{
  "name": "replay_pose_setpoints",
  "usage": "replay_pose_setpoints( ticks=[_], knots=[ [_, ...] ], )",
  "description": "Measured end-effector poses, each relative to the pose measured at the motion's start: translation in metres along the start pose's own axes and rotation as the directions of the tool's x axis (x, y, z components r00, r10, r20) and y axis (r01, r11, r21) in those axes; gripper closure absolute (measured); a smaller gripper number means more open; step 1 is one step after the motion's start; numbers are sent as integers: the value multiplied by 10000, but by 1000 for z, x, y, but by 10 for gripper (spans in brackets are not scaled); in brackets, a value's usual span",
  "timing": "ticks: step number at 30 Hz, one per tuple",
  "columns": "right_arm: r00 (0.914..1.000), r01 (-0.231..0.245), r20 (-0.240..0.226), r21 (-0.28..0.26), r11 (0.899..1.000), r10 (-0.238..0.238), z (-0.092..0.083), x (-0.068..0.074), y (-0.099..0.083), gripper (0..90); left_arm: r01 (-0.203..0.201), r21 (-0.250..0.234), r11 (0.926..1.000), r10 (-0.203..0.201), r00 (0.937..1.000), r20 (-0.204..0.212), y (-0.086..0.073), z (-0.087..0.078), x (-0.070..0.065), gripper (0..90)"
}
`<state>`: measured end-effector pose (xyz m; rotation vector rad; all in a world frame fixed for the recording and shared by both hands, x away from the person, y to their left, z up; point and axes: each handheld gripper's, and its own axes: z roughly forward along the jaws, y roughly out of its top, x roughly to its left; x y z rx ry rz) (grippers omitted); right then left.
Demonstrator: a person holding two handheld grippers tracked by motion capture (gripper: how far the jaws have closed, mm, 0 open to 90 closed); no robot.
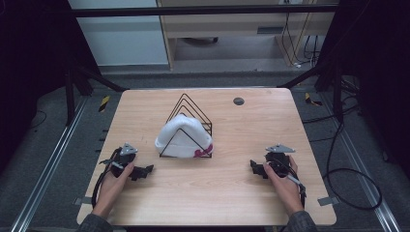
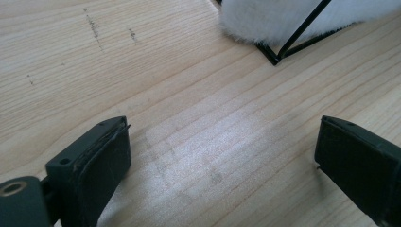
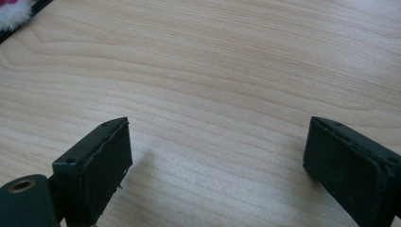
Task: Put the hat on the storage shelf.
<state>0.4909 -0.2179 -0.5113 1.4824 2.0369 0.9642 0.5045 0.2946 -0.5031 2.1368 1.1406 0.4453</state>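
In the high view, the left gripper (image 1: 144, 171) lies at the lower left of the light wooden table (image 1: 241, 193), held by the person's left hand (image 1: 116, 176), its black jaws aimed toward the middle of the frame. In the left gripper view its jaws stand wide apart with only bare wood between them, gripping nothing (image 2: 222, 161); the two black pads (image 2: 101, 165) sit at the bottom corners of that frame.

At the centre of the high view stands the black wire rack of nested triangular frames (image 1: 193, 107), and the fluffy white knitted hat with a dark red mark at its brim (image 1: 181, 137) is draped inside it, resting on the table. The hat fills the front of the rack, its brim at the lower edge of the frame wires. In the left gripper view the hat's white fuzz (image 2: 265, 19) and a rack corner (image 2: 276, 56) show at the upper right, well apart from the jaws.

A small dark round disc (image 1: 238, 101) sits on the table at upper centre-right.

At the lower right, the right gripper (image 1: 254, 168) is held by the right hand (image 1: 283, 181), jaws pointing toward the frame's middle. In the right gripper view its jaws are likewise spread wide over bare wood, holding nothing (image 3: 217, 156); a scrap of the hat shows in the upper left corner (image 3: 12, 14).
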Motion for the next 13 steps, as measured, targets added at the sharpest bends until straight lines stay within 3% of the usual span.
replay_pose_setpoints(
  ticks=[3,5,8,13],
  knots=[
    [10000,-33,90,-19,10000,33,2,1,2,87,-266,-187,9995,260,9993,-271,-4,1,0,32],
    [9999,-32,139,44,10000,31,2,2,2,87,-227,-301,9993,219,9994,-274,-5,2,0,16],
    [9985,445,307,183,9988,-450,4,6,2,84,-244,-298,9993,236,9993,-275,-5,2,0,11],
    [9984,203,518,178,9996,-212,3,9,1,84,-316,-249,9992,310,9992,-251,-5,2,0,0]
  ],
)
